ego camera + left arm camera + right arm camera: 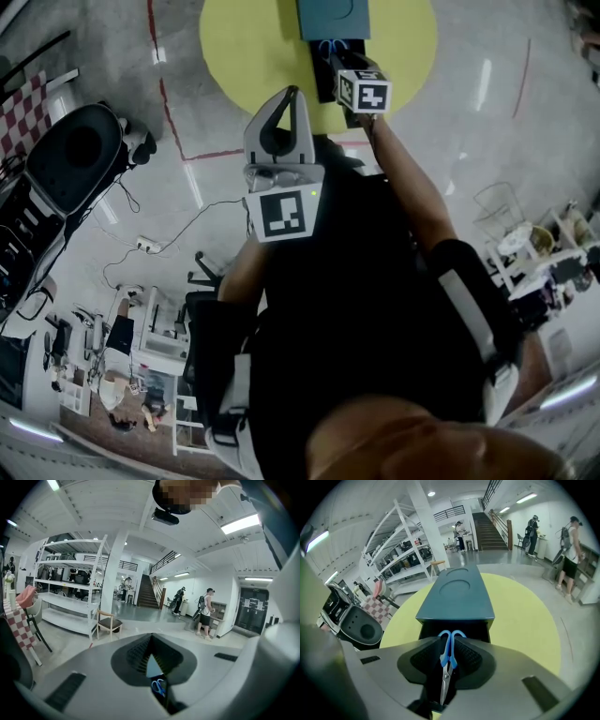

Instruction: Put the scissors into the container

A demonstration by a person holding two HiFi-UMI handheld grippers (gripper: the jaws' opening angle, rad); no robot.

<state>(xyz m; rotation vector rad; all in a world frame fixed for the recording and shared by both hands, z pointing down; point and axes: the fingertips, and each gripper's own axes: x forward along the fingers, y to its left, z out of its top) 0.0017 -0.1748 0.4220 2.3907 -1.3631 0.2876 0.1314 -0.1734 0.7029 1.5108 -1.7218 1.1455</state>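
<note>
While you reached your right arm out over the round yellow bench, your right tool was clenched on the scissors. Its ribbed pads pinched them just below the handles.

- Scissors: blades shut, steel tips pointing back toward the camera, blue loop handles leading. The handles sat right at the dark open front of the container. Whether they had crossed its edge could not be told.
- Container: a teal box with a round recess in its lid, standing on the bench, its open black end facing you.
- Left tool: you held it raised in front of your chest, well apart from the bench. Its jaws were closed tip to tip with nothing between them. In the left gripper view only a thin triangular slit showed between the pads, and the far-off scissors and container appeared through it.
- Right tool's marker cube faced up in the head view, your forearm stretched out behind it.

Surroundings: glossy grey floor with a red line marked on it, and a black moulded chair to your left. White shelving, a wooden chair and a staircase were further off. Two people stood by a counter in the distance.
</note>
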